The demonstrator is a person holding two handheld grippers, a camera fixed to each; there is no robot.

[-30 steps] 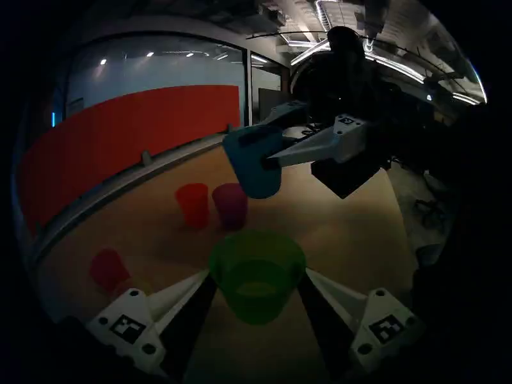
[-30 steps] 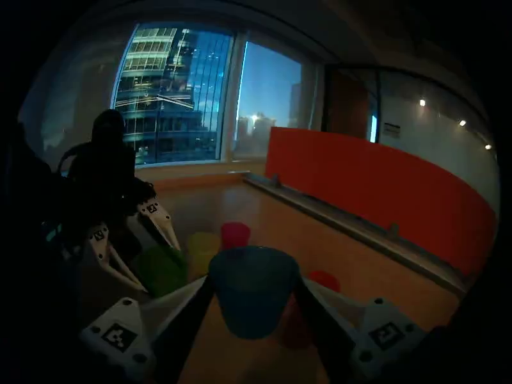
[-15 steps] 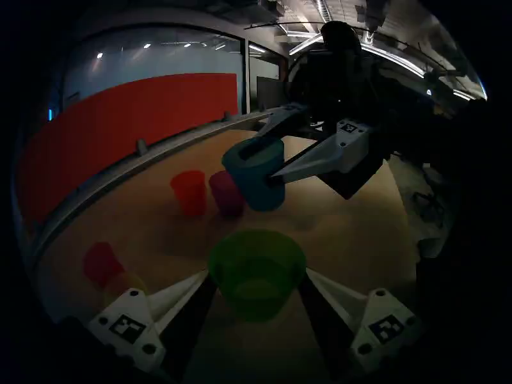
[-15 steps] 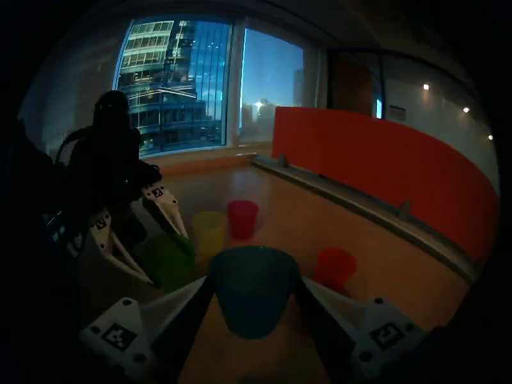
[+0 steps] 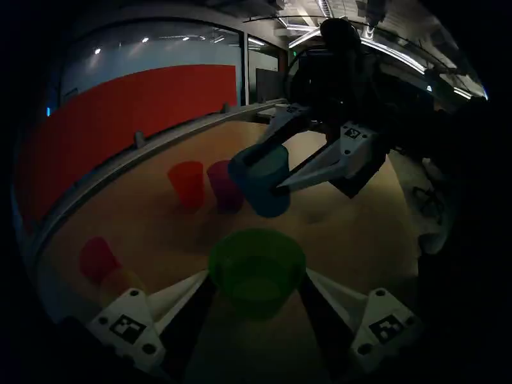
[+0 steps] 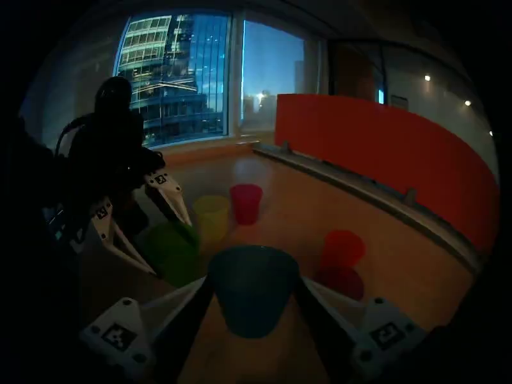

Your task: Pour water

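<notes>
Left tool clamped the green cup upright to catch; right tool gripped the blue cup, tilted a bit nearby, seemingly lining up the pour.

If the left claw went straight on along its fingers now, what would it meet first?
Most likely the blue cup held in the right claw, which hangs directly ahead of the left claw and its green cup. Depth is hard to judge here, so the gap between them is unclear.

orange cup beside purple cup | wooden table | red panel | window
</notes>
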